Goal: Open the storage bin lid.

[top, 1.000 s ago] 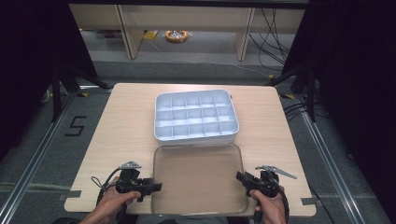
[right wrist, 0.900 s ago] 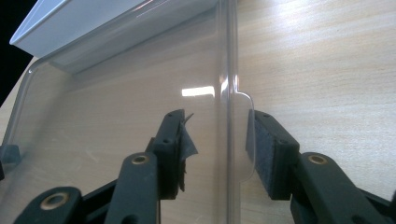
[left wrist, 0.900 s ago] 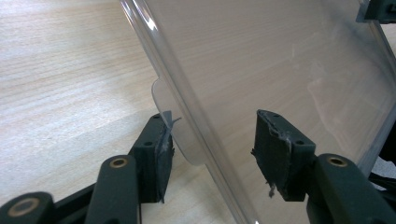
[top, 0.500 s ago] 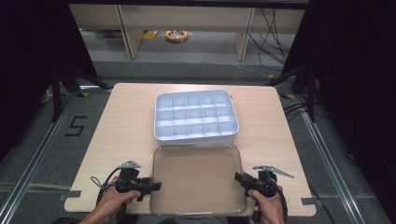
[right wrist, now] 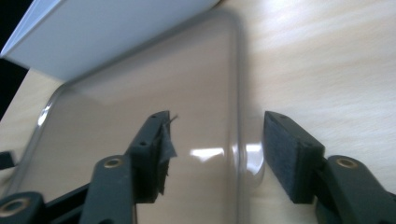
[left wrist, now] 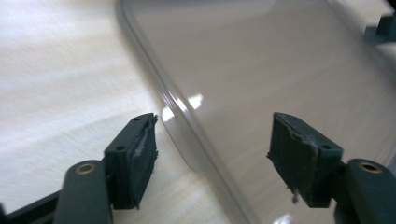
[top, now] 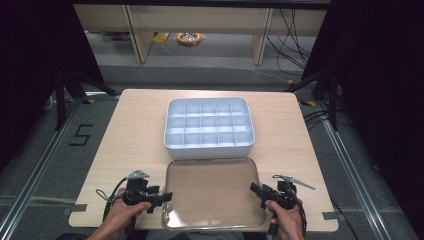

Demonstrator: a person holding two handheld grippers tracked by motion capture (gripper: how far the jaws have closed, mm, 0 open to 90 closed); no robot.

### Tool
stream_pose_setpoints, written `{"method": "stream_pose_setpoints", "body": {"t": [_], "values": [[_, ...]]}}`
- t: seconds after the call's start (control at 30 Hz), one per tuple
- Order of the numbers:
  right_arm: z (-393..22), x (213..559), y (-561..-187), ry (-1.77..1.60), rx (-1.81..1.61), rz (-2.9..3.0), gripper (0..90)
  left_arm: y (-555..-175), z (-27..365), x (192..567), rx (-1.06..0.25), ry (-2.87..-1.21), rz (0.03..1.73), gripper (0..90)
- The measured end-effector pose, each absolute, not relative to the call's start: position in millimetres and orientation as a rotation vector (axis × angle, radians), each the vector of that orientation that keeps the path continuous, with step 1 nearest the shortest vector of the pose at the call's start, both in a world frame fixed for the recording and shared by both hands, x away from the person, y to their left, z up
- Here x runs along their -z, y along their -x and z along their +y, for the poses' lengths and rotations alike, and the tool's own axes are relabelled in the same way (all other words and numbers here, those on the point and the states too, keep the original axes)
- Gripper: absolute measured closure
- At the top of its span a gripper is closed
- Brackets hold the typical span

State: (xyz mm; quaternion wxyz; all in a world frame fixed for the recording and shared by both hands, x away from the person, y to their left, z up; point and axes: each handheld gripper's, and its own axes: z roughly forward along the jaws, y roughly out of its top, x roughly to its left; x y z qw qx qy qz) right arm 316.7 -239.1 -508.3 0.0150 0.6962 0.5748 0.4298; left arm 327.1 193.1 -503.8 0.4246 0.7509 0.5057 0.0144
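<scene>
A clear plastic lid (top: 212, 192) lies flat on the wooden table, just in front of a white compartment box (top: 207, 150). My left gripper (top: 167, 196) sits at the lid's left edge and my right gripper (top: 254, 189) at its right edge. In the left gripper view the open jaws (left wrist: 212, 135) straddle the lid's rim (left wrist: 187, 135), and the pads stand clear of it. In the right gripper view the jaws (right wrist: 217, 135) likewise stand apart around the lid's edge (right wrist: 236, 140). Both pairs of jaws have just been opening, with the rim between them and unpressed.
The box's white wall (right wrist: 107, 32) lies close behind the lid. Bare table (top: 135, 130) stretches to either side of the box. The table's front edge runs just under my hands. Dark floor and metal rails surround the table.
Both pairs of jaws have spread apart off the lid's edges. The hands, the lid and the box have stayed in place.
</scene>
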Motion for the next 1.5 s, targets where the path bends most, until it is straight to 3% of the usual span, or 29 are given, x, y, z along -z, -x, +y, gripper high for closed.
{"method": "stream_pose_setpoints", "body": {"t": [0.3, 0.5, 0.83, 1.5], "values": [[-240.7, 502.7, -313.7, -1.957, -1.368, 1.809, 44.6, -326.2, 193.5, 503.6, -0.027, -1.882, 1.254, 31.1], [-234.1, 492.5, -307.4, -2.071, -1.374, 1.788, 43.5, -325.1, 194.2, 500.8, -0.032, -1.892, 1.223, 31.0], [-231.4, 483.3, -305.0, -1.979, -1.373, 1.787, 36.1, -325.7, 196.5, 497.3, -0.037, -1.871, 1.19, 29.6], [-226.0, 480.5, -292.8, -1.826, -1.411, 1.845, 27.6, -312.8, 203.1, 493.8, -0.055, -1.858, 1.096, 16.8]]}}
